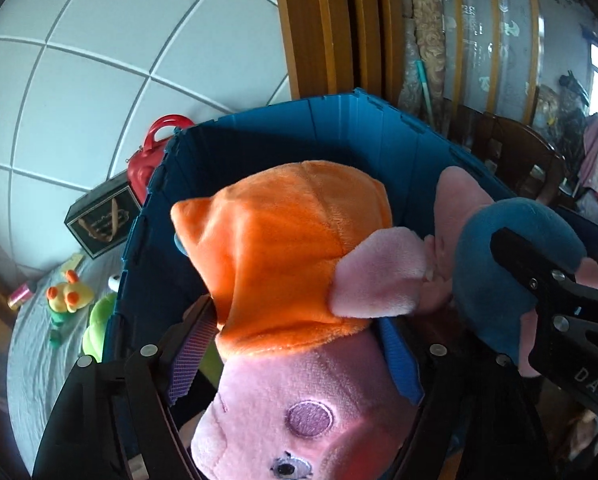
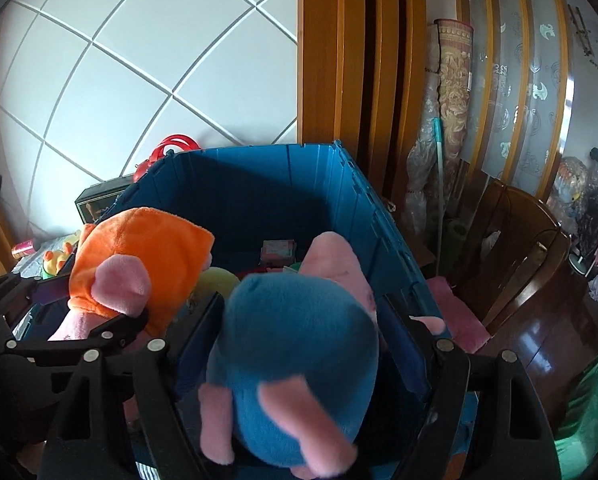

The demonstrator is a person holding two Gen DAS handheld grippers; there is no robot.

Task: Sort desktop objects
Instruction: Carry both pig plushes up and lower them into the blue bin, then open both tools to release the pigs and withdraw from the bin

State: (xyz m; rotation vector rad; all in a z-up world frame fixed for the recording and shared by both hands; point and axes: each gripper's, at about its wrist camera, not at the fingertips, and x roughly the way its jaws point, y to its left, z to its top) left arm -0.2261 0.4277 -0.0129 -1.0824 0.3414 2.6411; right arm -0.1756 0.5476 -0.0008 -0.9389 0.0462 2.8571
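Note:
A plush pig in an orange dress [image 1: 283,248] lies head toward the camera between the fingers of my left gripper [image 1: 295,320]. The jaws stand open: a dark gap shows beside the purple pad [image 1: 191,352]. The toy hangs over the open blue bin [image 1: 339,128]. My right gripper [image 2: 303,304] is shut on a plush pig in a blue dress [image 2: 295,360], also above the blue bin [image 2: 259,184]. The two grippers are side by side, the left gripper [image 2: 99,328] at the left edge of the right wrist view.
Inside the bin lie a pink box [image 2: 279,250] and a yellow toy [image 2: 217,284]. Left of the bin, a grey cloth [image 1: 39,360] carries a yellow-orange plush [image 1: 69,292], a green plush [image 1: 97,328], a black box [image 1: 99,220] and a red case [image 1: 155,152]. A wooden chair [image 2: 519,260] stands to the right.

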